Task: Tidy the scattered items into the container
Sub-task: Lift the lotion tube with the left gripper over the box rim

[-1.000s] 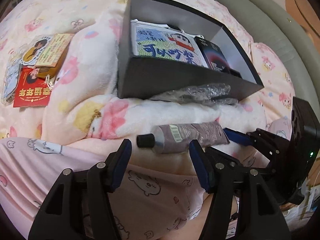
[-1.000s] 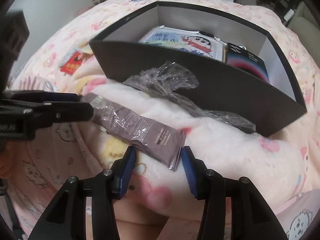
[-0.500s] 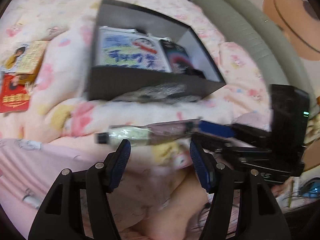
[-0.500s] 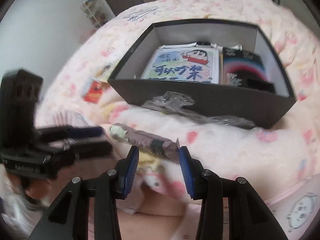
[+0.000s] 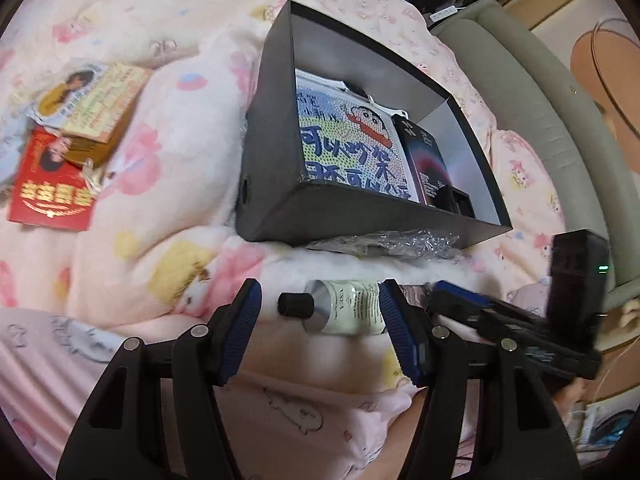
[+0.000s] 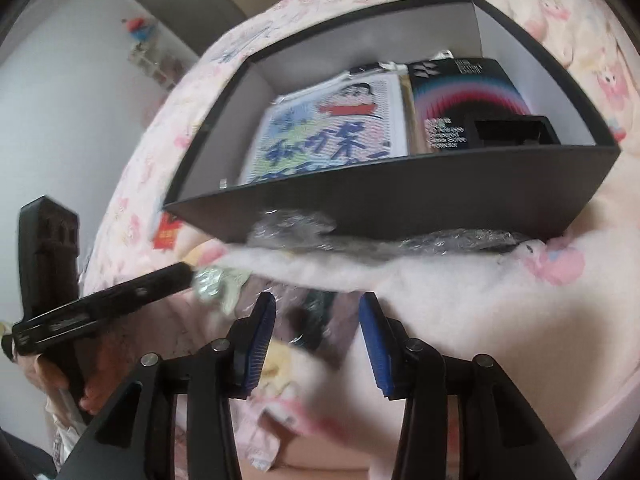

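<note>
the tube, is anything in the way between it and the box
The crumpled clear plastic wrap lies on the blanket right against the black box's near wall, between the tube and the box. That near wall itself must also be cleared. Inside, space near the front looks partly free.

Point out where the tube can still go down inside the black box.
The box floor is mostly covered: cartoon pouch left, screen-protector pack right with a small black part on it. A bare strip shows behind the pouch, along the back wall.
</note>
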Available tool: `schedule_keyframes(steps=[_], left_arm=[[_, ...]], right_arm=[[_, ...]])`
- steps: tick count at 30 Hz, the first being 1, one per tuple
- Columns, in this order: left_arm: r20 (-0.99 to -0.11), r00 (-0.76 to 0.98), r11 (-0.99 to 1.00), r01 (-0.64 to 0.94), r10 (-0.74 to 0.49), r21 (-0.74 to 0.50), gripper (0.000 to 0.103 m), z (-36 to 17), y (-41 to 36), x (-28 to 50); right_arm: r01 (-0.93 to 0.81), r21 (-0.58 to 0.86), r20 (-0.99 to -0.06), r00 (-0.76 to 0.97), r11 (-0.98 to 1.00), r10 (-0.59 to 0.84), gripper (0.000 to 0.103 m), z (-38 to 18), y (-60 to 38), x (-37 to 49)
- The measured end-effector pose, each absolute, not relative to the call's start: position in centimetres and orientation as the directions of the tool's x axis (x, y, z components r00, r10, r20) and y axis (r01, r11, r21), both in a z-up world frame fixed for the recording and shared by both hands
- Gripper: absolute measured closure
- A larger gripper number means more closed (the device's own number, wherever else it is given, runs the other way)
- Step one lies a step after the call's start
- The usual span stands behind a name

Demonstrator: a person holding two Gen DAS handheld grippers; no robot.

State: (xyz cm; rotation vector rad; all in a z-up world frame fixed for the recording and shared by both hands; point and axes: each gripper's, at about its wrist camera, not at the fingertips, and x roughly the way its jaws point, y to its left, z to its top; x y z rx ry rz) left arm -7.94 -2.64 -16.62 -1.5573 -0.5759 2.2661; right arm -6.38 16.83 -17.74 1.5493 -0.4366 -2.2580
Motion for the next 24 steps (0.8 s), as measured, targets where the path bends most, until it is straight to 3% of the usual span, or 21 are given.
schedule_keyframes(steps=[3, 5, 12, 18, 24], left_arm=[[-0.831, -0.321, -0.884, -0.052, 0.455, -0.464, 0.044, -17.4, -1.8, -8.2], [-0.843, -0.309, -0.895, -0.067, 0.439, -0.441, 0.051, -17.6, -1.0, -8.2], [-0.805, -0.372, -0.882, -0.104, 0.463, -0.459, 0.052, -15.4, -0.4, -6.8], [-0.717, -0.474, -0.851, -0.165, 0.511, -0.498, 0.054, -8.6, 0.5, -6.8], [-0.683, -0.554, -0.867, -0.162, 0.476, -0.472, 0.055, -4.6, 1.2, -13.7]], right_arm=[[0.132, 0.462, -0.82, -0.312, -0.877, -0.479, 0.059, -18.5, 16.4, -6.6], [0.133, 0.471, -0.815, -0.314, -0.872, -0.488, 0.059, -18.6, 16.4, -6.5], [0.117, 0.5, -0.79, -0.343, -0.858, -0.508, 0.057, -17.4, 16.9, -5.3], [0.165, 0.472, -0.737, -0.465, -0.866, -0.49, 0.058, -10.4, 18.0, -5.0], [0.187, 0.457, -0.704, -0.523, -0.87, -0.481, 0.058, -6.0, 19.6, -12.3]])
